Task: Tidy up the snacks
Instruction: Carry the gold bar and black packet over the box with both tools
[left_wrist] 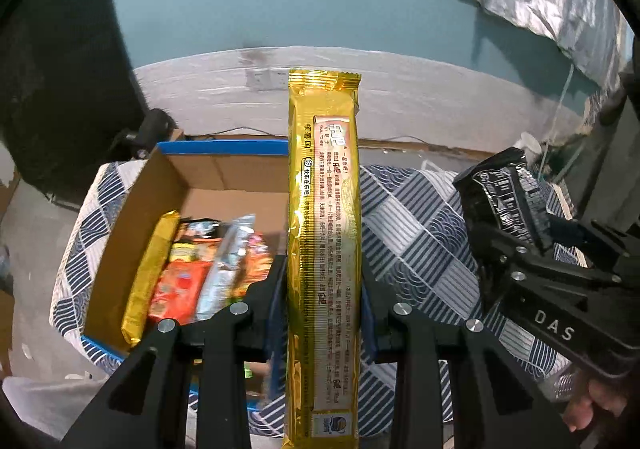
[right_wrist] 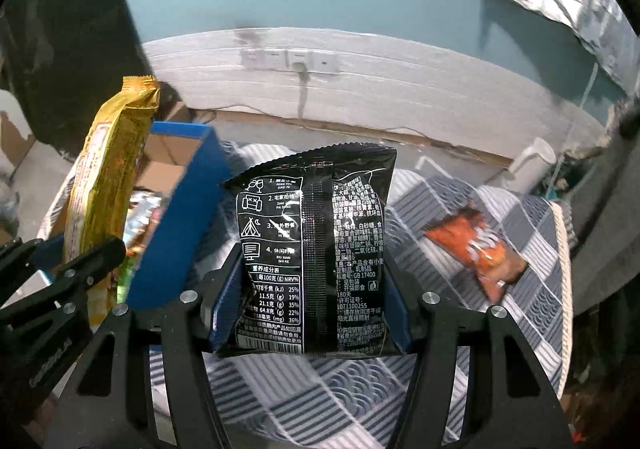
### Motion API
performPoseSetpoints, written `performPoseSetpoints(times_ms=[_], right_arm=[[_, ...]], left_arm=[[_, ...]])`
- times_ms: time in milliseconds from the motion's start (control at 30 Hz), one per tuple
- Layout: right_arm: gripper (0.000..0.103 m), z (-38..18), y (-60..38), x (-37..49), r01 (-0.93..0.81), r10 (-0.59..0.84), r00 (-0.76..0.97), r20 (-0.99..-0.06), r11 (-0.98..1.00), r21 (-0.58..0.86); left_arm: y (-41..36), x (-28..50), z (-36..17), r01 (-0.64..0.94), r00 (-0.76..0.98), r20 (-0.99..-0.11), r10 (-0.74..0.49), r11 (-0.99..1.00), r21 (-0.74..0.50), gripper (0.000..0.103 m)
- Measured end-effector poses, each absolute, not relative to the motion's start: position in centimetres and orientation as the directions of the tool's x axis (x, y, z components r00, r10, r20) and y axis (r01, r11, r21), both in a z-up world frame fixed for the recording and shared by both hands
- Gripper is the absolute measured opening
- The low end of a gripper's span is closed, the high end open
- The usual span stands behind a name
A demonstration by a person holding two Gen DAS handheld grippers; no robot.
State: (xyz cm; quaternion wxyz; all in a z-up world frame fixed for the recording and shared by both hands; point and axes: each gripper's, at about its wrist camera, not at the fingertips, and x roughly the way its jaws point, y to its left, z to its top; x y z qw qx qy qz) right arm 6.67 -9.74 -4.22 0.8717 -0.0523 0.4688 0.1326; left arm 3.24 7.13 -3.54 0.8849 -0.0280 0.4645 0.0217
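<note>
Left gripper [left_wrist: 324, 289] clamped on long gold snack packet [left_wrist: 324, 249], jaws pressed against both long edges, packet upright, top seal above table level against grey wall. Same packet in right wrist view [right_wrist: 106, 185], leaning at left, held up over box.

Right gripper [right_wrist: 316, 309] clamped on black snack bag [right_wrist: 316, 261], blue pads tight on both sides of lower half, bag upright, back label facing camera. In left wrist view the right gripper [left_wrist: 516, 245] just right of gold packet, black bag [left_wrist: 500, 197] sticking up from it; the two grippers near each other, not touching.

Cardboard box [left_wrist: 116, 233] with blue outer wall at left on table, open top, flaps up. Inside: second gold packet [left_wrist: 150, 277] along left wall, orange-red packs [left_wrist: 180, 285] and a pale wrapper [left_wrist: 224, 265] packed side by side; bare cardboard floor toward far end of box. In right wrist view, blue box wall [right_wrist: 176, 233] just left of black bag.

Checked blue-white tablecloth [left_wrist: 416, 233] bare between box and right gripper. Orange snack pack [right_wrist: 476, 253] lying flat at right, near the table's rounded right edge [right_wrist: 564, 249], well apart from box. Wall sockets [right_wrist: 288, 59] on grey wall behind.
</note>
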Motion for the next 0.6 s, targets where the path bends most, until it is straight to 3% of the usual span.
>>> performPoseSetpoints(times_ms=[600], right_arm=[[0.062, -6.2, 5.2, 8.1, -0.481, 0.278, 0.425, -0.861, 0.876, 0.045]], left_arm=[[19.8, 2.8, -5.3, -0.262, 0.53, -0.844, 0.087, 0.963, -0.066, 0.033]])
